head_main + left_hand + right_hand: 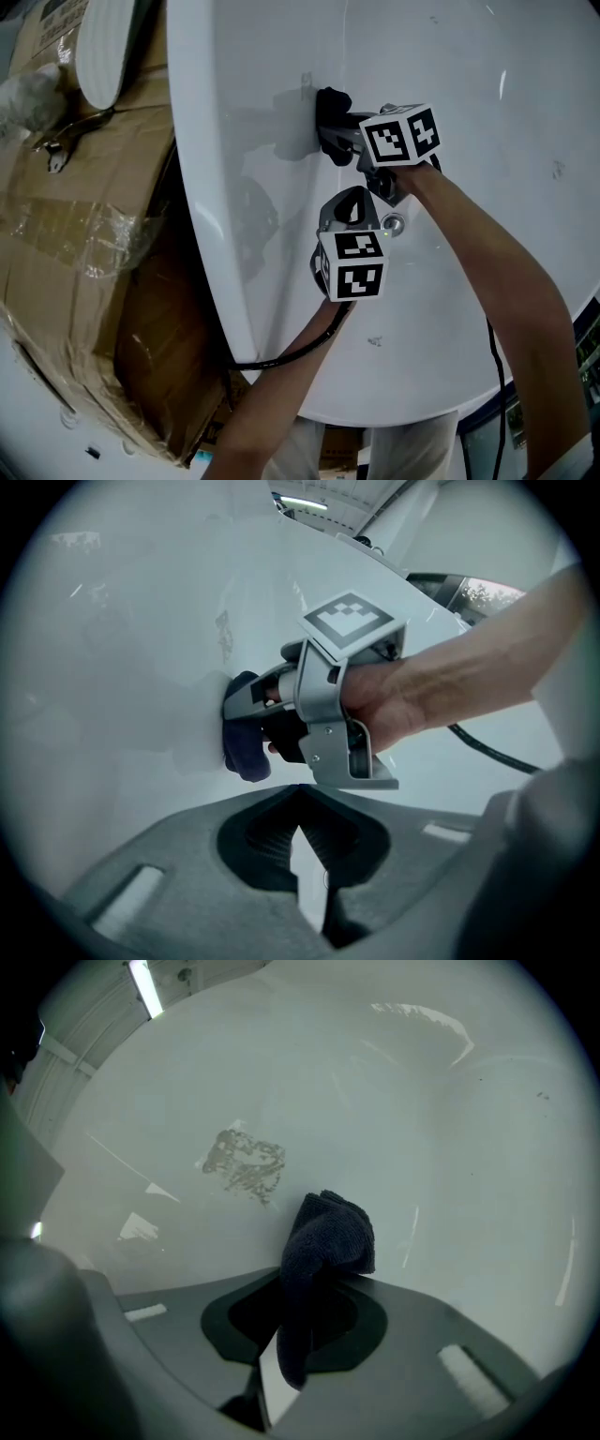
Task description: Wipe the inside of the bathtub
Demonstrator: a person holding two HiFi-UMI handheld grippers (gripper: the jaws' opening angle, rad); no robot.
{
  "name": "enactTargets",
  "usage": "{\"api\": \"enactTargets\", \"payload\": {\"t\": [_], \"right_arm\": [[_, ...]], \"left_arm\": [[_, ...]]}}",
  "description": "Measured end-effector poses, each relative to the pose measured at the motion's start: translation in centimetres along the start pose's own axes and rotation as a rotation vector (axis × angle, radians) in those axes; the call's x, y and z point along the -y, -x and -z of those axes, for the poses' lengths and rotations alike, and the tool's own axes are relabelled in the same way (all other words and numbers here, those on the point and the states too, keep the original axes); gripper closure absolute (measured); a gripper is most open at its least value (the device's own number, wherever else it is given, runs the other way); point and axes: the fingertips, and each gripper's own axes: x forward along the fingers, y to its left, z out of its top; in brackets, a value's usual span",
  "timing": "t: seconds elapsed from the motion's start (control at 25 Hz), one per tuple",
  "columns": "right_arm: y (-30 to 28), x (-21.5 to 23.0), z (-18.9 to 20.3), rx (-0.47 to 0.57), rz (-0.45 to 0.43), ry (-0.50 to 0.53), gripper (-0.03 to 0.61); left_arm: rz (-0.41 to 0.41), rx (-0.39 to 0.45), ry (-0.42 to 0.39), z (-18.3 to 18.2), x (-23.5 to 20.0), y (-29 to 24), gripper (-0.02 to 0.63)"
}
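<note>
Against the inner wall of the glossy white bathtub (469,328), the right hand-held gripper (300,1335) is pressing its clamped dark blue terry cloth (323,1241) beside a grey smudge (244,1162), the left hand-held gripper (300,855) is idling clenched and empty, and scrubbing pressure is probably threatening to drag the cloth free.

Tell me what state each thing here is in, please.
Bathtub: white, a smudge on its inside wall.
Dark cloth: bunched, pressed against that wall.
Right gripper: shut on the dark cloth.
Left gripper: shut, empty.
Cardboard box: wrapped in plastic film.
</note>
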Motion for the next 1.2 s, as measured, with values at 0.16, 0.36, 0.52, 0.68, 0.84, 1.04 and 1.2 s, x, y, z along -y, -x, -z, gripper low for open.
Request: {"api": "enactTargets", "payload": {"t": [0.16,0.36,0.52,0.68,0.84,1.04,1.2], "right_arm": [[0.5,-1.3,-0.3,0.002,-0.015,0.014,0.529],[1.3,-3.0,-0.5,-0.006,-0.040,0.033,0.529],[1.7,-4.4,-0.7,-0.012,-0.066,0.044,0.529],[2.3,-5.6,-0.9,-0.009,-0.082,0.055,0.529],[2.7,-7.0,-1.1,-0.008,-0.107,0.065,0.529],[3.5,-9.3,-1.4,0.000,-0.151,0.074,0.529],[4.3,-10.9,-2.0,0.009,-0.183,0.083,0.529]], "left_arm": [[-0.023,0.018,0.006,-0.7,-0.7,0.9,0.615],[-0.051,0.021,0.031,-0.2,-1.5,2.7,0.615],[-0.063,0.011,0.020,0.8,-2.0,3.7,0.615],[-0.053,0.015,0.018,1.0,-1.5,4.4,0.615],[-0.048,0.017,0.018,1.1,-1.1,5.0,0.615],[-0.055,0.021,0.019,1.2,-0.8,5.7,0.615],[-0.060,0.026,0.010,1.0,-0.7,6.4,0.615]]}}
